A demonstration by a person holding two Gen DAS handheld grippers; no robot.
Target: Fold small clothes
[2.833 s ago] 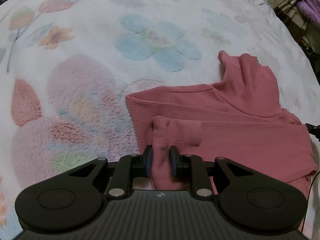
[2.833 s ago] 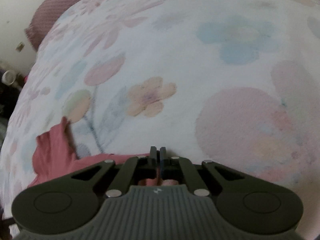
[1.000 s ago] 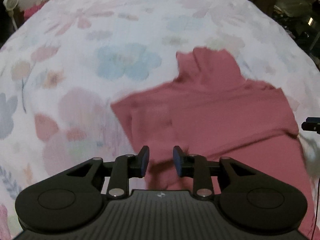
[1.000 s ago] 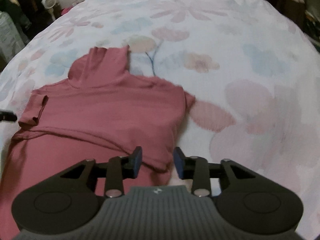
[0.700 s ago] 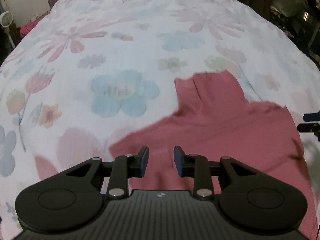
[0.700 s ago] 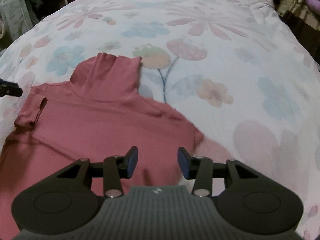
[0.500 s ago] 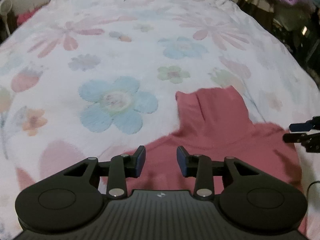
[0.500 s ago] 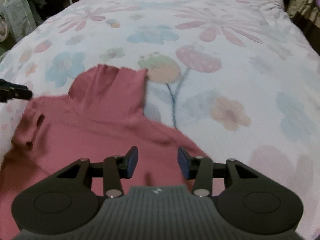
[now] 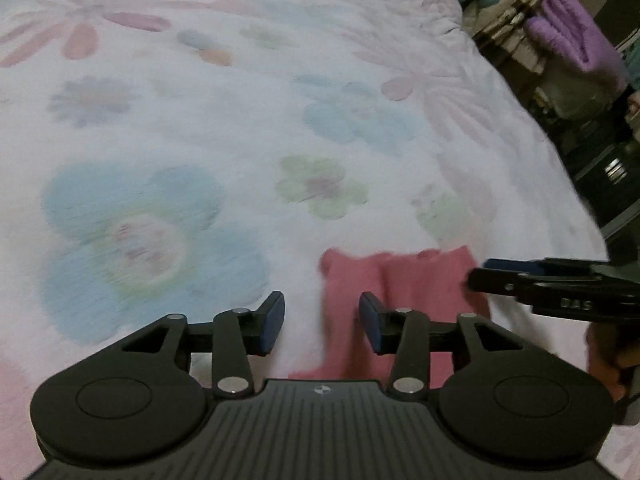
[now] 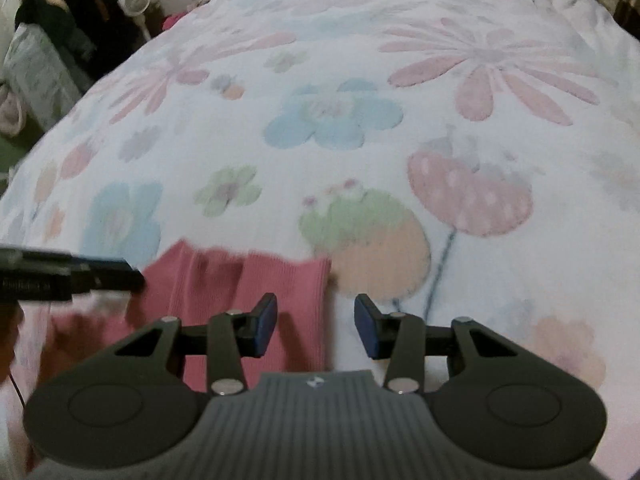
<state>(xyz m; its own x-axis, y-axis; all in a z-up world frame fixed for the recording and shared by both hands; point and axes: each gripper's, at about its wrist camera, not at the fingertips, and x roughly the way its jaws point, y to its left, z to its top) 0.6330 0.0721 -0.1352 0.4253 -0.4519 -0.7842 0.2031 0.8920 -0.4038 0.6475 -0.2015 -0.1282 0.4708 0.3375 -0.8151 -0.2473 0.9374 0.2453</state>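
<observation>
Flanking the pink top's collar (image 9: pixel 404 276), left gripper (image 9: pixel 322 322) and right gripper (image 10: pixel 316 322) gape wide, empty.

1. The pink top (image 9: pixel 404 280) is a ribbed knit garment in dusty rose.
2. It lies flat on the bed, low in both wrist views; only its upper part, with the tall collar, shows beyond the tools.
3. The collar (image 10: pixel 248 280) points away from the cameras, with soft lengthwise creases and an uneven top edge.
4. The picture is blurred, so finer detail cannot be told.
</observation>
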